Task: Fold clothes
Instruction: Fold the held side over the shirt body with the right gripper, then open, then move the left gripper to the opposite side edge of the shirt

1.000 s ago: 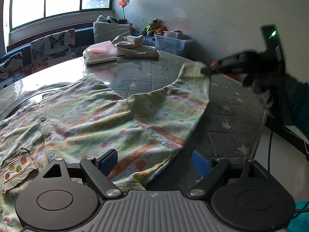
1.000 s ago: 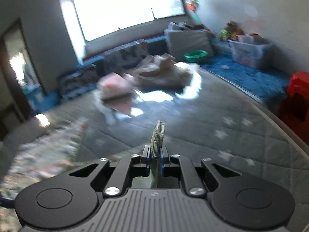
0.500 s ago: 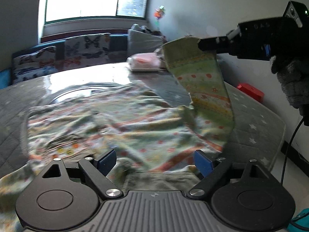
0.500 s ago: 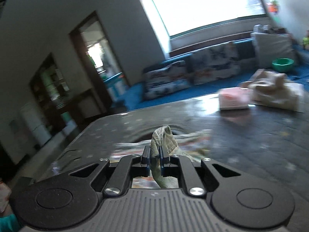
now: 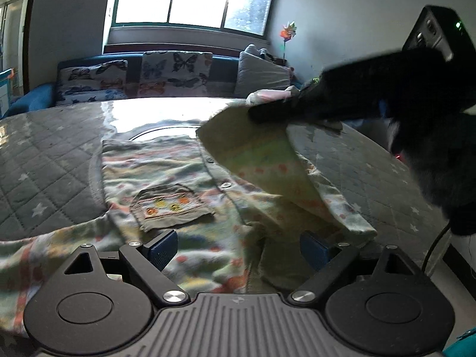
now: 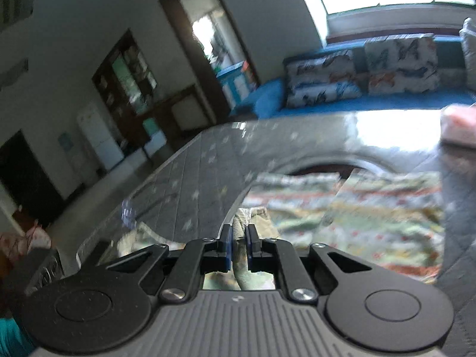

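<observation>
The left gripper hangs wide open and empty just above the near hem of the patterned shirt, which lies spread on the quilted table, front and pocket up. The right gripper is clamped on the cuff of the sleeve, held raised and slanting across the shirt's right half; it is the nearer tool to the fold. Judgement: the sleeve must next be laid inward over the body. Beyond the table stand a cushioned bench and a window.
</observation>
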Tool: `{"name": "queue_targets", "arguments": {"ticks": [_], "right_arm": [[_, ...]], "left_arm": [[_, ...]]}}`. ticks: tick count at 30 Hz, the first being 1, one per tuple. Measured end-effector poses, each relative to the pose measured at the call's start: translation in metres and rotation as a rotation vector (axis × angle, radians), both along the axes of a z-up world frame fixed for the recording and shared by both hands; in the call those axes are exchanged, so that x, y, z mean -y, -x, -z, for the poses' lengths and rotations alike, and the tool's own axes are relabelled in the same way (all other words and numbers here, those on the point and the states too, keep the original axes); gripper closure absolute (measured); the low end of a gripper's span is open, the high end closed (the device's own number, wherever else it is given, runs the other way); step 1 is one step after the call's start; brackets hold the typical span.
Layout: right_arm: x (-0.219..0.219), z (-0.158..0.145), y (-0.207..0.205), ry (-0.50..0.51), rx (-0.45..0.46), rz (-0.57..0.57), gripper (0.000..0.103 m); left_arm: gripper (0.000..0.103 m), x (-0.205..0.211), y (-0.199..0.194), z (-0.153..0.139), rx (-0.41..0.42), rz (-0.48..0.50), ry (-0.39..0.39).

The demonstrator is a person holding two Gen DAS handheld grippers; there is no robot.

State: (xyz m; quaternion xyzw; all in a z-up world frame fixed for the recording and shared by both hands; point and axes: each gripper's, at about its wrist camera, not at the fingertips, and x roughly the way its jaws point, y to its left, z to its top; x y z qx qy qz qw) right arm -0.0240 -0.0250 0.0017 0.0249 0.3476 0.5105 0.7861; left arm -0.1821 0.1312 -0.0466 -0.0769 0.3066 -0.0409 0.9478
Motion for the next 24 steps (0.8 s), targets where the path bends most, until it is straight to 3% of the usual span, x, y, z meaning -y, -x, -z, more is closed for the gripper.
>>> {"name": "queue_targets", "arguments": {"ticks": [2, 6, 9, 13, 18, 24], "right_arm": [[-0.01, 0.01, 0.003, 0.035, -0.004, -0.04, 0.094], [-0.015, 0.023, 0.016, 0.082, -0.013, -0.091, 0.08], [-0.006, 0.023, 0.02, 0.096, 0.009, -0.088, 0.078], [0.019, 0.027, 0.013, 0.16, 0.044, -0.028, 0.078], [0.059, 0.059, 0.007, 0.295, 0.04, 0.078, 0.078], [0.099, 0.067, 0.002, 0.325, 0.063, 0.212, 0.083]], "left_arm": [[0.012, -0.003, 0.0, 0.001, -0.003, -0.012, 0.003], [0.012, -0.008, 0.0, 0.001, -0.004, -0.035, 0.01], [0.012, -0.011, 0.0, -0.001, 0.004, -0.043, 0.01], [0.012, -0.014, 0.0, -0.004, 0.015, -0.049, 0.014], [0.012, -0.007, -0.006, -0.002, 0.013, -0.021, 0.024], [0.013, 0.005, -0.015, 0.0, 0.009, 0.024, 0.019]]}}
